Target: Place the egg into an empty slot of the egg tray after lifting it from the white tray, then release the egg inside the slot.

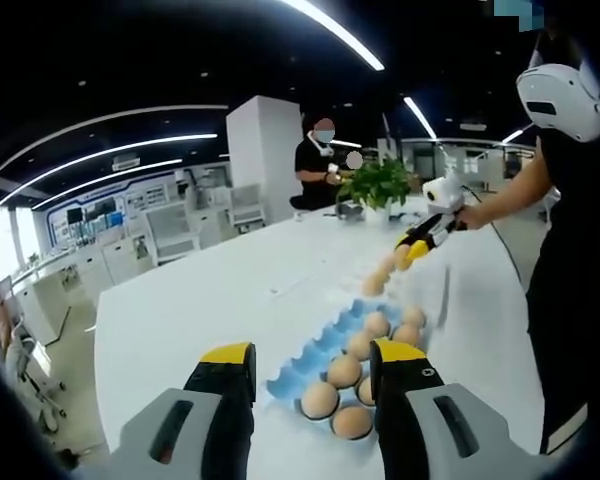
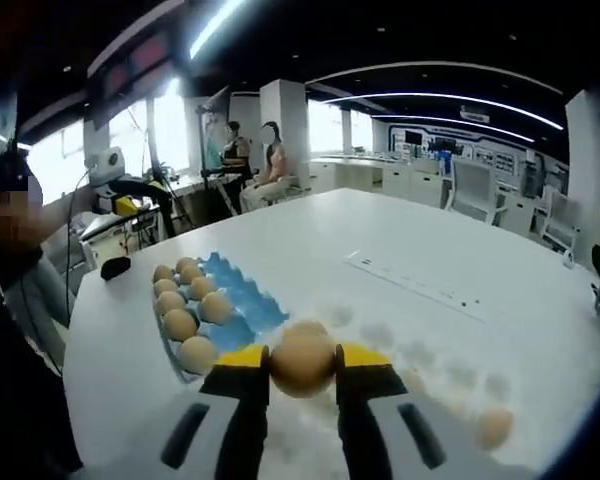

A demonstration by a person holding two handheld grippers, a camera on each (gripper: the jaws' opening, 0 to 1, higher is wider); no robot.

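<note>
Above the white tray (image 2: 420, 355), the right gripper (image 2: 302, 365) clamps an egg (image 2: 302, 357) (brown) betw. its jaws; blue egg tray (image 2: 242, 305) lies beside. Left gripper (image 1: 310, 368) hovers over it, jaws apart.

The left hand-held gripper (image 1: 312, 368) is held low over the near edge of the tabletop (image 1: 200, 300), its two yellow-tipped jaws standing apart with nothing between them. The right hand-held gripper (image 2: 302, 372) is held above the tabletop, its jaws closed on an egg (image 2: 302, 356) that is gripped between the yellow tips. In the left gripper view, the right hand-held gripper (image 1: 417, 243) is seen extended over the far side of the tabletop, carried by the person's hand (image 1: 472, 213) on an outstretched arm.
</note>
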